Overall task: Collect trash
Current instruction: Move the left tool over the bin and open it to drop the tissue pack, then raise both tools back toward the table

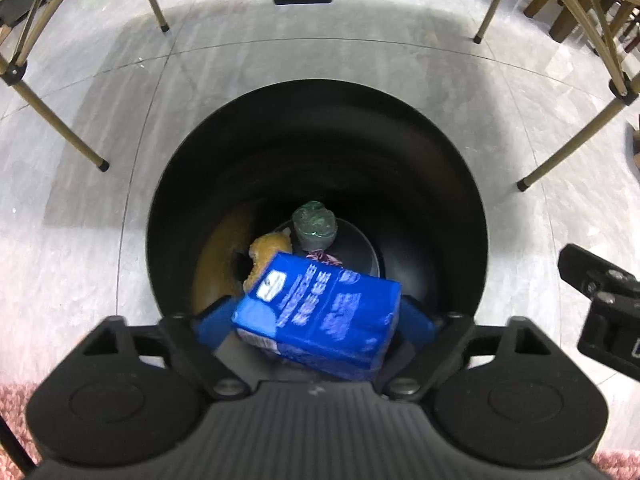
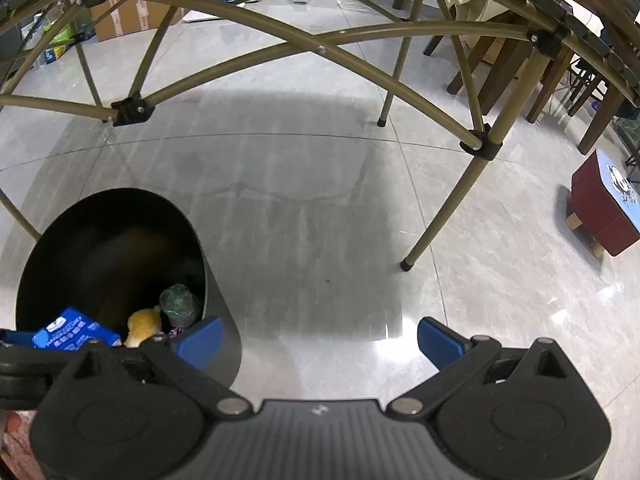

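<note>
The left gripper point(image 1: 316, 320), jaws spread, releases the blue carton point(image 1: 320, 312) over the black bin point(image 1: 460, 200); light, stiff, best gripped across its broad faces; right gripper point(image 2: 318, 340) spread, empty.

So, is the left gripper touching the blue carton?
Cannot tell. In the left wrist view the blue carton sits tilted between the left gripper fingers, overlapping both, so no contact or gap shows.

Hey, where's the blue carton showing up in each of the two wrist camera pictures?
Left wrist: the blue carton fills the lower centre, between the left gripper's open jaws, over the bin mouth.
Right wrist: blue carton at the lower left edge, partly hidden by the gripper body.
Shared landmark: the black bin.
</note>
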